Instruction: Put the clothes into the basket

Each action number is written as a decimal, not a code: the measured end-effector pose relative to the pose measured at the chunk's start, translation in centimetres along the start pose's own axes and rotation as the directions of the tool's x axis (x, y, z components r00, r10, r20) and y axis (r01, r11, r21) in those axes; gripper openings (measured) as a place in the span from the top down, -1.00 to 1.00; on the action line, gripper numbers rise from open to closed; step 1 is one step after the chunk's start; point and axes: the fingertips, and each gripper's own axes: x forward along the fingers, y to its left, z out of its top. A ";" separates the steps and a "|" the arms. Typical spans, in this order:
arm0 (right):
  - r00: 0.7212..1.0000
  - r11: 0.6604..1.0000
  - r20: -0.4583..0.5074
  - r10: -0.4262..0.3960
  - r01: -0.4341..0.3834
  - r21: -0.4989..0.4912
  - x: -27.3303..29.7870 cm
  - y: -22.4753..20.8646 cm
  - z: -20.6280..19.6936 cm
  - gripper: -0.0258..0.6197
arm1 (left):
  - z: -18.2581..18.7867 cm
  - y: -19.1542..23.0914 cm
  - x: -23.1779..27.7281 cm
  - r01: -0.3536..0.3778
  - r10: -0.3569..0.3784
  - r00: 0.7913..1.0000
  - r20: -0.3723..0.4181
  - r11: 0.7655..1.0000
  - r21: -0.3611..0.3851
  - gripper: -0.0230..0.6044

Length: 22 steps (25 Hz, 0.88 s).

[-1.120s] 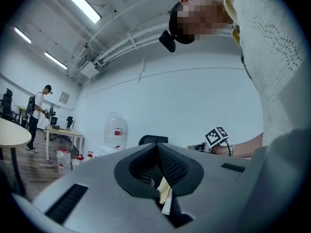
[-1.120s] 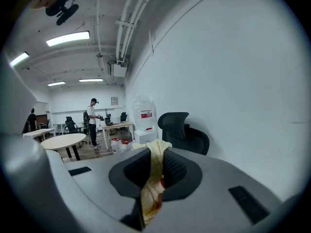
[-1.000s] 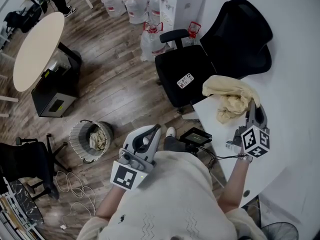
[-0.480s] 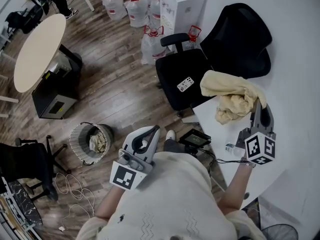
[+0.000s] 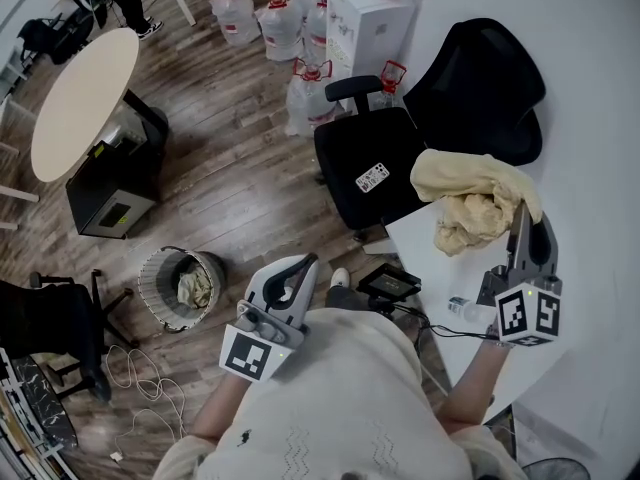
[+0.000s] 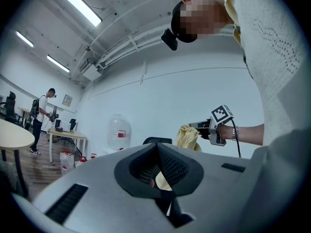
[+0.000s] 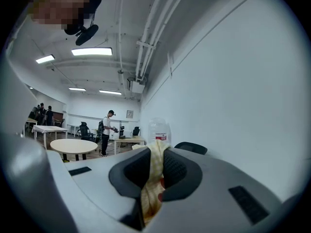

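Right gripper [image 5: 523, 226] of mine is holding the pale yellow cloth [image 5: 468, 194] by one fold. The jaws are standing narrow, with the fabric pressed between the pads, and the rest of the cloth is hanging bunched over the edge of the white table [image 5: 600, 158]. I cannot tell whether the lower folds are touching the table. My left gripper [image 5: 296, 270] is waiting in front of my body with its jaws together and nothing between them.

The wire basket [image 5: 152, 280] is standing on the wooden floor, well apart from the cloth and to my left side, and one garment [image 5: 196, 286] is already lying in it.

I am seeing some risks. I think the grip is taking only a thin fold, so the heavy bunch could pull itself out on the way. The black office chair [image 5: 385, 158] is standing just beside the cloth, between the table and the basket, and a trailing end could catch on its armrest. A small black device [image 5: 391, 280] with a cable is lying near the table corner, and the cloth could drag it down. At the basket, a release too far to one side could leave the cloth draped on the rim.
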 end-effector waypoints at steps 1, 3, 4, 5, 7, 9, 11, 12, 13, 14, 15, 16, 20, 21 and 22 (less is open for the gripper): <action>1.000 1.000 0.010 0.011 -0.011 0.003 -0.1 0.2 0.6 0.80 | 0.1 0.1 0.0 -0.004 0.004 1.000 0.002 1.000 -0.002 0.86; 0.999 0.999 0.038 0.039 -0.040 0.010 -0.3 0.4 2.0 0.80 | 0.3 0.3 0.0 -0.014 0.014 1.000 0.006 1.000 -0.006 0.87; 0.997 0.998 0.051 0.054 -0.055 0.009 -0.4 0.4 2.6 0.80 | 0.2 0.4 0.0 -0.019 0.019 1.000 0.008 1.000 -0.010 0.86; 0.996 0.998 0.059 0.069 -0.070 0.008 -0.5 0.4 3.2 0.80 | 0.2 0.3 0.0 -0.024 0.024 1.000 0.009 1.000 -0.015 0.86; 0.992 0.994 0.071 0.104 -0.105 0.014 -0.8 0.7 4.3 0.80 | 0.0 0.2 0.0 -0.032 0.032 0.999 0.010 0.999 -0.022 0.87; 0.987 0.989 0.084 0.140 -0.143 0.026 -0.8 1.1 5.2 0.79 | -0.1 0.1 0.1 -0.040 0.040 0.999 0.013 0.999 -0.021 0.86; 0.982 0.986 0.092 0.166 -0.168 0.019 -0.6 1.5 5.8 0.79 | 0.0 0.1 0.3 -0.050 0.050 0.999 0.016 0.999 -0.020 0.87; 0.981 0.985 0.092 0.173 -0.175 0.011 -0.5 1.8 5.9 0.79 | 0.0 0.1 0.3 -0.054 0.054 0.998 0.017 0.998 -0.018 0.87; 0.979 0.983 0.091 0.180 -0.181 0.003 -0.4 2.0 5.9 0.79 | 0.0 0.1 0.3 -0.058 0.058 0.998 0.019 0.998 -0.016 0.86; 0.978 0.982 0.090 0.188 -0.189 -0.002 -0.3 2.3 5.9 0.79 | 0.2 0.1 0.3 -0.062 0.062 0.998 0.025 0.998 -0.010 0.87; 0.976 0.980 0.089 0.197 -0.198 -0.005 -0.3 2.6 5.9 0.79 | 0.4 0.1 0.3 -0.065 0.065 0.997 0.036 0.998 0.000 0.86; 0.974 0.978 0.088 0.207 -0.207 -0.007 -0.3 3.0 5.8 0.79 | 0.7 0.1 0.3 -0.070 0.069 0.996 0.048 0.998 0.009 0.86; 0.966 0.970 0.082 0.244 -0.245 -0.006 0.1 4.1 5.8 0.79 | 0.6 0.4 -0.1 -0.101 0.101 0.994 0.033 0.995 0.006 0.86; 0.964 0.967 0.081 0.253 -0.254 -0.001 0.3 4.3 5.7 0.79 | 0.7 0.6 0.0 -0.108 0.108 0.993 0.040 0.994 0.013 0.86; 0.962 0.965 0.081 0.261 -0.262 0.004 0.5 4.5 5.5 0.79 | 0.7 0.8 0.0 -0.116 0.115 0.992 0.048 0.993 0.018 0.86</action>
